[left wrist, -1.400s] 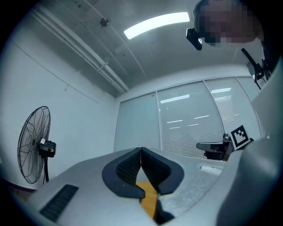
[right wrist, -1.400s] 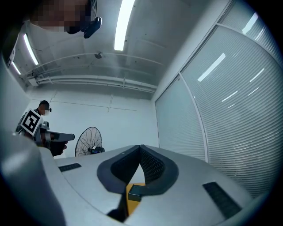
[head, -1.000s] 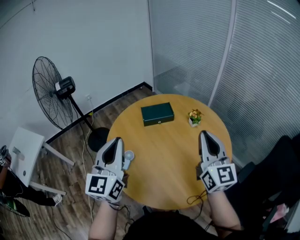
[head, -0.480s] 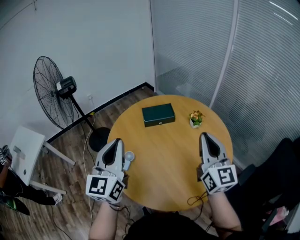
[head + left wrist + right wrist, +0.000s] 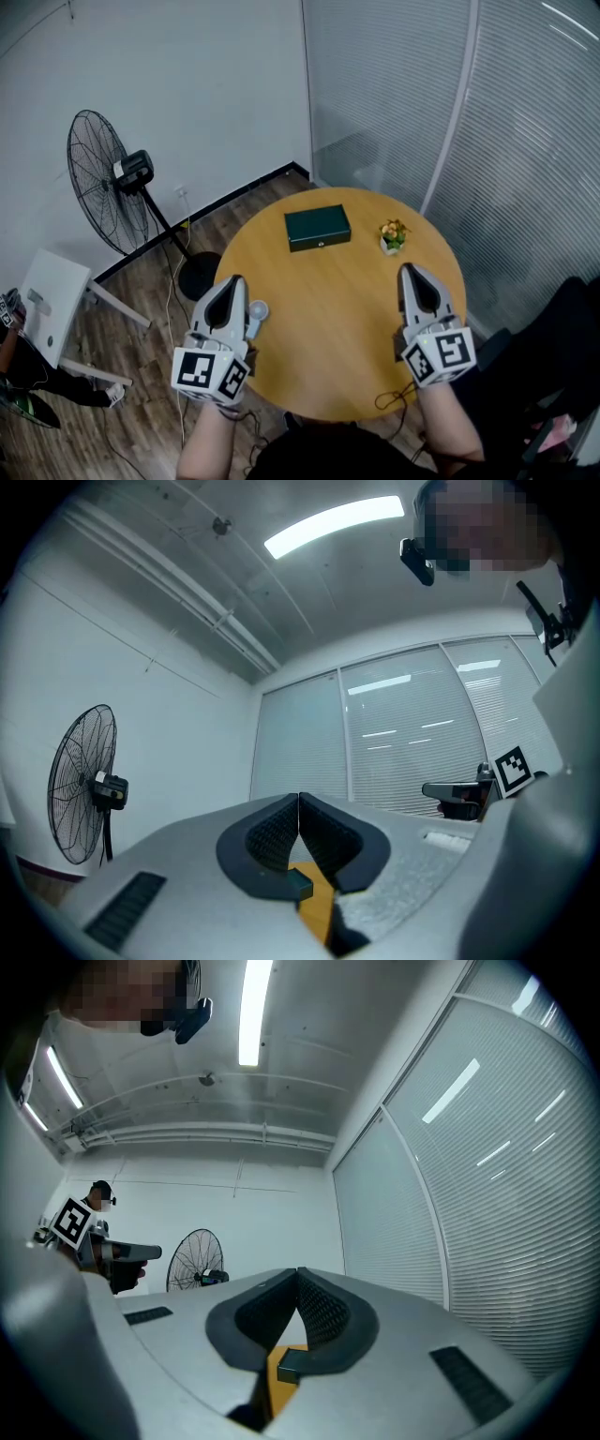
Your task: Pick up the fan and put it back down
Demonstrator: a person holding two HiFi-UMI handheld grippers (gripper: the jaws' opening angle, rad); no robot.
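A black pedestal fan (image 5: 103, 187) stands on the wooden floor left of the round wooden table (image 5: 328, 356), its round base (image 5: 197, 277) near the table's edge. It also shows at the left in the left gripper view as the fan (image 5: 84, 785), and small and far off in the right gripper view as the fan (image 5: 195, 1262). My left gripper (image 5: 232, 281) rests over the table's left edge, shut and empty, jaws (image 5: 299, 803) touching. My right gripper (image 5: 411, 270) sits at the table's right, also shut with nothing in it (image 5: 298, 1279). Both are well away from the fan.
A dark green box (image 5: 317, 229) and a small potted plant (image 5: 391, 236) sit at the table's far side. A small pale round object (image 5: 256, 311) lies beside the left gripper. A white stool (image 5: 52, 314) stands on the floor left. Glass walls with blinds close the right.
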